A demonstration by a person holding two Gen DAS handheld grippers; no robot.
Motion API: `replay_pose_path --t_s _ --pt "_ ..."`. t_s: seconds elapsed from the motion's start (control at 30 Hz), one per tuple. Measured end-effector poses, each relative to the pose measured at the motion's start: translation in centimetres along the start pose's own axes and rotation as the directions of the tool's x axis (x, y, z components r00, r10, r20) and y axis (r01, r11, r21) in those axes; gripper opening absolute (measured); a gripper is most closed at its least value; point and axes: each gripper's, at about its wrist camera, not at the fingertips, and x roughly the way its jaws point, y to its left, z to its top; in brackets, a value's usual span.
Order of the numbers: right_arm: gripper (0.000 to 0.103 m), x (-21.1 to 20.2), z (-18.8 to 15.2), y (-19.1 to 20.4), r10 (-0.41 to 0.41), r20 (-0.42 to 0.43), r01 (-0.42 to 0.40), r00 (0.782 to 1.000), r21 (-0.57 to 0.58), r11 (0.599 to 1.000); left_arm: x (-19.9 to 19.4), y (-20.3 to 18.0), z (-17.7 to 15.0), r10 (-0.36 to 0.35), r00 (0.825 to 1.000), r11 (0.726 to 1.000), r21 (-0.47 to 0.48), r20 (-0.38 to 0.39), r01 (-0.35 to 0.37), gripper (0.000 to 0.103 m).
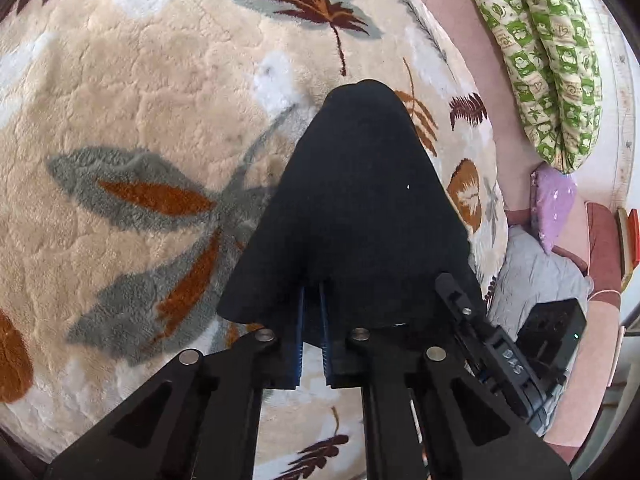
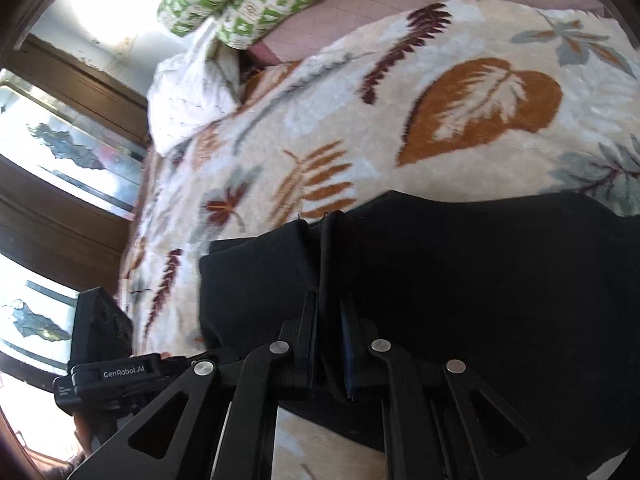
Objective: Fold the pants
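Observation:
Black pants (image 1: 360, 184) rise in a tented fold off the leaf-patterned blanket (image 1: 140, 92) in the left wrist view. My left gripper (image 1: 314, 292) is shut on the near edge of that fold, and the cloth hides its fingertips. In the right wrist view the pants (image 2: 480, 280) spread dark across the lower right, with a hemmed edge bunched up at the middle. My right gripper (image 2: 328, 300) is shut on that bunched edge, its blue pads pressed to the cloth. The right gripper's body (image 1: 500, 360) shows just beside the left one.
The blanket (image 2: 400, 128) lies on a pink mattress (image 1: 480, 60). A green checked bolster (image 1: 548, 60) lies along the far side, with a purple pillow (image 1: 554, 204) and grey cloth (image 1: 528, 276) beside it. A white crumpled cloth (image 2: 188, 96) and a dark-framed window (image 2: 60, 160) stand to the left.

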Motion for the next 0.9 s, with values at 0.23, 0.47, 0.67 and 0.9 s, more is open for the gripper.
replay_pose_path --t_s 0.23,0.47,0.67,0.9 --pt "0.017 1.7 -0.6 -1.3 -0.020 -0.018 0.022 1.000 0.076 0.997 -1.0 -0.2 0.1 -0.015 0.999 1.000 0.018 -0.033 0.015 0.007" --pt "0.036 -6.7 -1.7 -2.3 0.066 0.123 -0.084 0.990 0.152 0.985 -3.8 -2.7 -3.6 -0.040 0.999 0.995 0.093 -0.010 0.041 0.008" --pt "0.054 -15.8 -4.2 -8.1 -0.052 0.242 -0.005 0.969 0.232 0.973 2.2 -10.4 -9.7 -0.155 0.967 0.964 0.185 -0.202 0.193 0.008" --pt "0.054 -18.0 -7.1 -15.5 -0.044 0.270 -0.059 0.962 0.361 0.931 8.0 -14.7 -13.7 -0.209 0.955 0.963 0.127 -0.209 0.239 0.008"
